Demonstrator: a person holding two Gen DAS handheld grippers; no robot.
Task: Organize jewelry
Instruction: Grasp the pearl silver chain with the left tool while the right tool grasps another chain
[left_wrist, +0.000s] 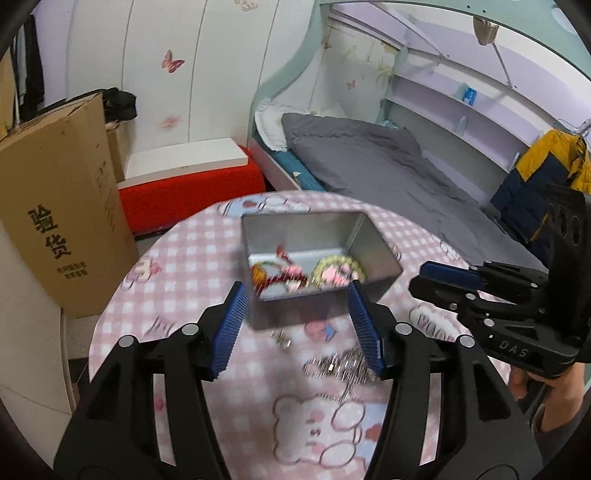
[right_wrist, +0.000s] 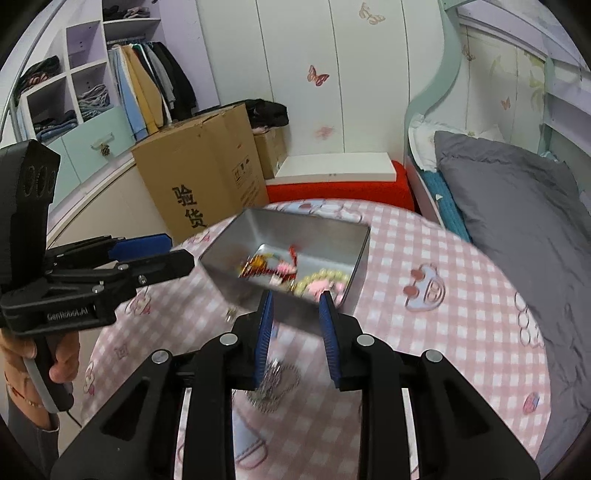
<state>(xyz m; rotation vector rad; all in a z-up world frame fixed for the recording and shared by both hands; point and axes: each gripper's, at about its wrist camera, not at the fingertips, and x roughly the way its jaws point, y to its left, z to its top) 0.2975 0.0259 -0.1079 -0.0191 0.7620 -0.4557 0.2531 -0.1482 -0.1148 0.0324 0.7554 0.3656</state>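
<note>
A silver metal tin (left_wrist: 317, 306) (right_wrist: 258, 291) stands open on the round table with a pink checked cloth (left_wrist: 184, 258) (right_wrist: 443, 332). Inside lie a pearl bracelet (left_wrist: 338, 271) (right_wrist: 325, 277) and red and orange trinkets (left_wrist: 273, 273) (right_wrist: 269, 264). A silver chain (left_wrist: 340, 363) (right_wrist: 275, 384) and a small silver piece (left_wrist: 280, 338) lie on the cloth in front of the tin. My left gripper (left_wrist: 297, 301) is open, its fingers either side of the tin's near end. My right gripper (right_wrist: 297, 304) is open and empty just above the chain.
A large cardboard box (left_wrist: 62, 206) (right_wrist: 199, 173) stands left of the table. A red bench with a white board (left_wrist: 192, 184) (right_wrist: 340, 184) lies behind it. A bed with a grey duvet (left_wrist: 388, 166) (right_wrist: 517, 221) runs along the right.
</note>
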